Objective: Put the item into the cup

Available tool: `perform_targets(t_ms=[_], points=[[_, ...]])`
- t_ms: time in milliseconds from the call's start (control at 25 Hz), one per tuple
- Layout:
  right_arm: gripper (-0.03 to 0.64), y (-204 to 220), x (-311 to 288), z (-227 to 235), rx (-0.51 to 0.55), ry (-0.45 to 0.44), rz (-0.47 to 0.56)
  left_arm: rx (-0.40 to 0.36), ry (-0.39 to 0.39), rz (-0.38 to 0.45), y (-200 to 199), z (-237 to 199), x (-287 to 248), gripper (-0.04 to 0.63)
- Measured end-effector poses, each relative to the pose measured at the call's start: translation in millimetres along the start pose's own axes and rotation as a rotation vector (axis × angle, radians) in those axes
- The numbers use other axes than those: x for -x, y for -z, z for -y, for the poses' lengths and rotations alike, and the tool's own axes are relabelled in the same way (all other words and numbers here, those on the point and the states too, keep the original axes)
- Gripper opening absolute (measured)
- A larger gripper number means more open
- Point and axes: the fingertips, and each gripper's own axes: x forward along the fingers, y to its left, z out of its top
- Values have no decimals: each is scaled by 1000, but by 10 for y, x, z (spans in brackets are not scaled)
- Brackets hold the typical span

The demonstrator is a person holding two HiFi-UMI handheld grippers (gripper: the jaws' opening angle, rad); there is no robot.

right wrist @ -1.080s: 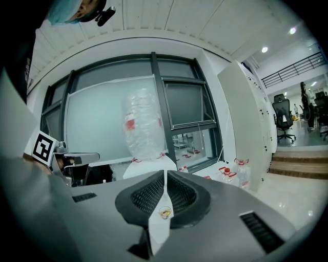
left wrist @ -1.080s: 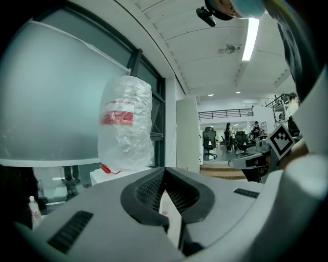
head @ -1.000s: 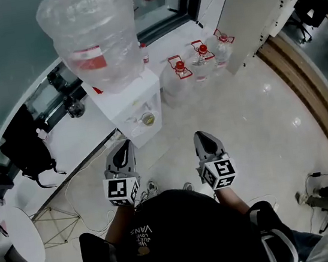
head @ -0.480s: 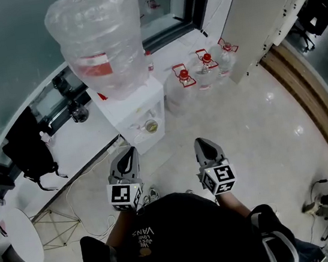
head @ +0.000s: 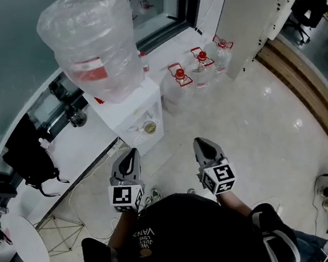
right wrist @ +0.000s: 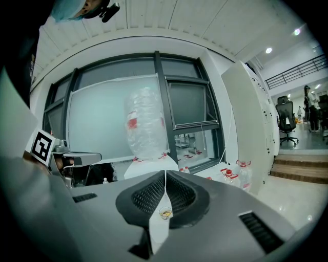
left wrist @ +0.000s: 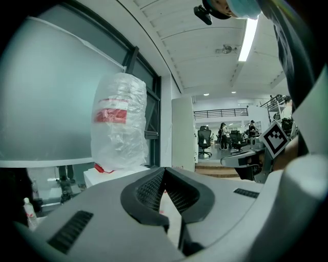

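Both claws clenched, holding nothing.
My left claw (head: 131, 154) and right claw (head: 201, 142) hang side by side near the white water dispenser (head: 125, 105); the small clear cup (head: 149, 126) sits at its front, at 1 o'clock from my left claw.

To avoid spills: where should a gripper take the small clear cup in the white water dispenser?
Probably its side wall, jaws level, coming from the front: the small clear cup stands upright in the white water dispenser's recess, which opens toward the person.
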Motion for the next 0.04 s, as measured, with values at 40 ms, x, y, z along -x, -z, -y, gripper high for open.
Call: perform_targets(t_ms=[40], points=[[44,-5,-1,2,0,0,1,2,1,0,0,5,-4,18]])
